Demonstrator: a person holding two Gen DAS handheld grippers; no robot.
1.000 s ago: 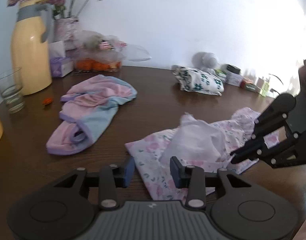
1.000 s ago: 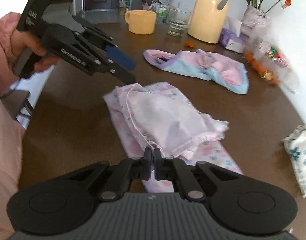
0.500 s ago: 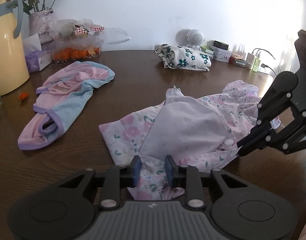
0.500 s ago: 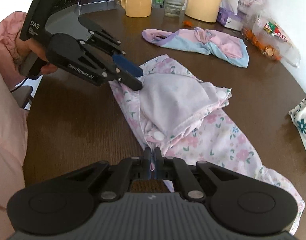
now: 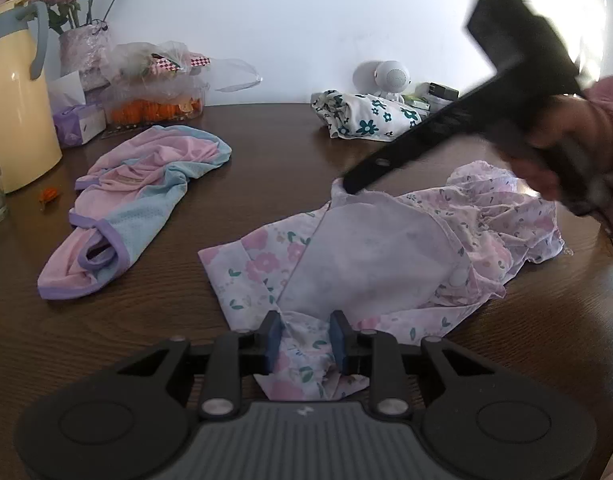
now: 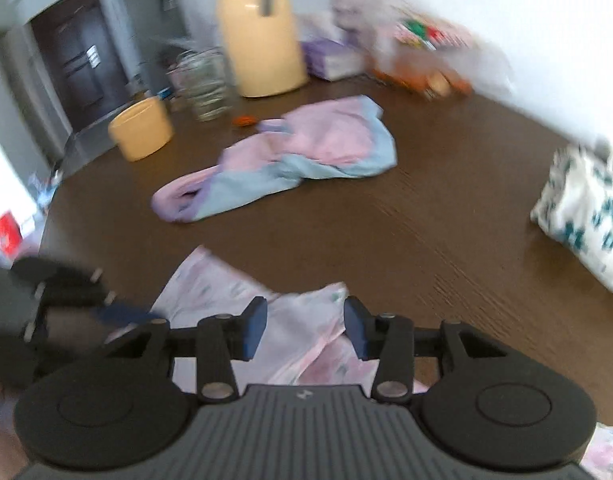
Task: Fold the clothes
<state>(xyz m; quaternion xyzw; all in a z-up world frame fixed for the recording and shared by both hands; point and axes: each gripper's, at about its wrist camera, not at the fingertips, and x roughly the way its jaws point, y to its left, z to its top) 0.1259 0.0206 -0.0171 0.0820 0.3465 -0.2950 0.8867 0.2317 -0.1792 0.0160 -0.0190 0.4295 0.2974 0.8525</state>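
A pink floral garment (image 5: pixel 390 264) lies crumpled on the dark wooden table (image 5: pixel 266 152), pale lining side up. My left gripper (image 5: pixel 305 338) is open, its blue pads on either side of the garment's near edge. My right gripper (image 6: pixel 304 330) is open over the garment's far corner (image 6: pixel 302 340); in the left wrist view its fingertips (image 5: pixel 352 185) rest at that far corner. A pink and blue garment (image 5: pixel 138 196) lies unfolded to the left. A folded white garment with teal flowers (image 5: pixel 366 120) sits at the back.
A yellow thermos (image 5: pixel 14 108), a vase of flowers (image 5: pixel 82 52), a tissue box (image 5: pixel 78 124) and a bag of oranges (image 5: pixel 158 100) stand at the back left. A yellow cup (image 6: pixel 140 132) and a glass (image 6: pixel 206 84) stand near the thermos. A small white device (image 5: pixel 388 78) is by the wall.
My right gripper has let go of the floral garment, opened, and swung to its far corner. My left gripper has moved down onto the near edge and stays open.
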